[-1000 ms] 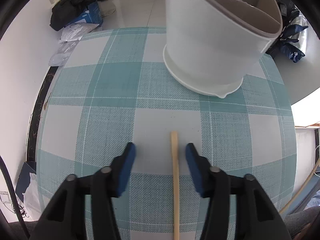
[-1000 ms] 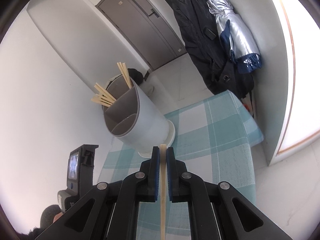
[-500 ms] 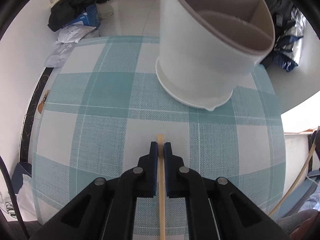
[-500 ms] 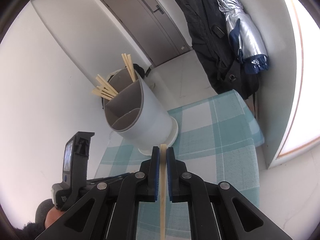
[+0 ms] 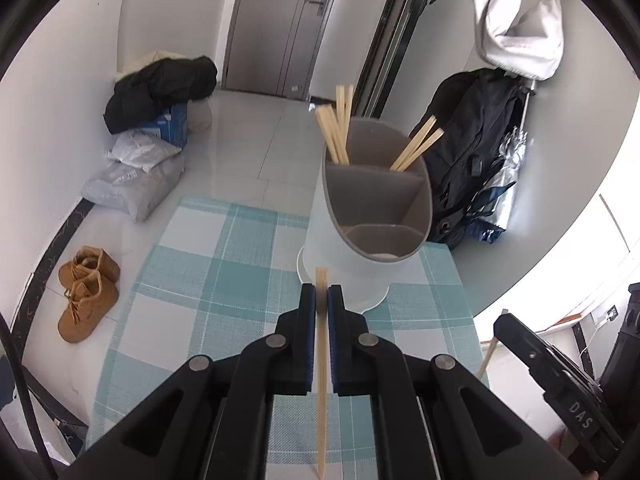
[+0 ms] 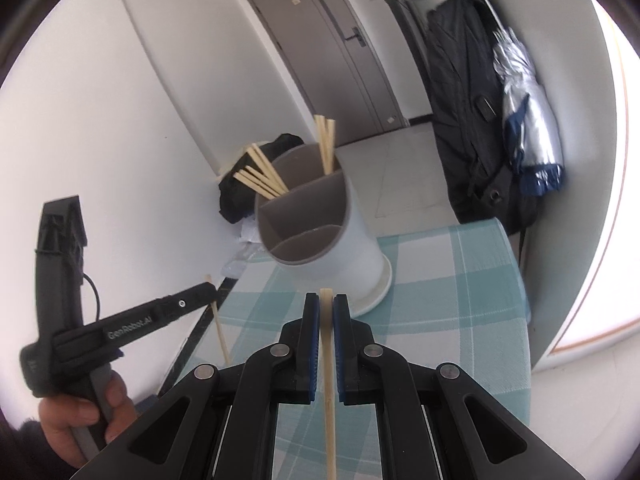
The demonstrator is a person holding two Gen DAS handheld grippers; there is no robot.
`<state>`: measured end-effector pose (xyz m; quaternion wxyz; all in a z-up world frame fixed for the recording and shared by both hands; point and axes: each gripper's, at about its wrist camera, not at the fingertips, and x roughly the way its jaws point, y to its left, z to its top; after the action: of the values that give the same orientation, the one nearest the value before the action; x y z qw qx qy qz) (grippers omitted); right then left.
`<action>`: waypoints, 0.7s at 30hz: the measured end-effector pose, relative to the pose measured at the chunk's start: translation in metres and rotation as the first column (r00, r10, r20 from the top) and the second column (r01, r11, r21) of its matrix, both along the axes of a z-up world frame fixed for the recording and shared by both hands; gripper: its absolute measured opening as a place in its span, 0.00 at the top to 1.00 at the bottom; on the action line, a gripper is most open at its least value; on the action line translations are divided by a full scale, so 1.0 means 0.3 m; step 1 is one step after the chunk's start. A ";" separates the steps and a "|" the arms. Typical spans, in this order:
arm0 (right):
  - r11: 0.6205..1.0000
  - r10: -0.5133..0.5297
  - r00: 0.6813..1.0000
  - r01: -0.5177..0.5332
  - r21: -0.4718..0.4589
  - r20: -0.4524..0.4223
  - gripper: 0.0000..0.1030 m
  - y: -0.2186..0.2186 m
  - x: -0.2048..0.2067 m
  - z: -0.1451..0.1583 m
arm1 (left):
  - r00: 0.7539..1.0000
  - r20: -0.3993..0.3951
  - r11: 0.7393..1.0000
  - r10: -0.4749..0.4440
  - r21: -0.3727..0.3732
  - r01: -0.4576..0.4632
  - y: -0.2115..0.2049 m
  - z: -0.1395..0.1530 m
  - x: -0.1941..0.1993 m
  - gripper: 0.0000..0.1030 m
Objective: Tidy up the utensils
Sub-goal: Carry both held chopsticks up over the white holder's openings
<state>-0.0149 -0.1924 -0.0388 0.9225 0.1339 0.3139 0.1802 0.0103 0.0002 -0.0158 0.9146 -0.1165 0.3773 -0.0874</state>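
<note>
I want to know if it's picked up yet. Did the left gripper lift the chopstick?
Yes. The left gripper, shut on the chopstick, rose from the checked tablecloth toward the utensil holder.

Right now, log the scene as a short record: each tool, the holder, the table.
left tool: shut on a chopstick, above the cloth
right tool: shut on a second chopstick
holder: white, grey divided insert, upright on the cloth
holder contents: chopsticks in the two far compartments; near ones look empty
table: teal checked cloth

Both wrist-mounted, angled down over the checked table (image 5: 208, 280), sharing the white utensil holder (image 5: 352, 272) (image 6: 352, 248) close ahead
</note>
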 end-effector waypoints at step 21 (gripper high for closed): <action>0.992 0.041 0.988 -0.023 -0.124 0.146 0.94 0.159 -0.130 0.075 | 0.994 0.020 0.989 -0.110 0.106 0.107 0.016 0.047 -0.088 0.98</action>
<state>-0.0540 -0.1446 -0.0163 0.9468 0.0587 0.2568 0.1852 -0.0159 0.0051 -0.0017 0.9182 -0.0465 0.3751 -0.1187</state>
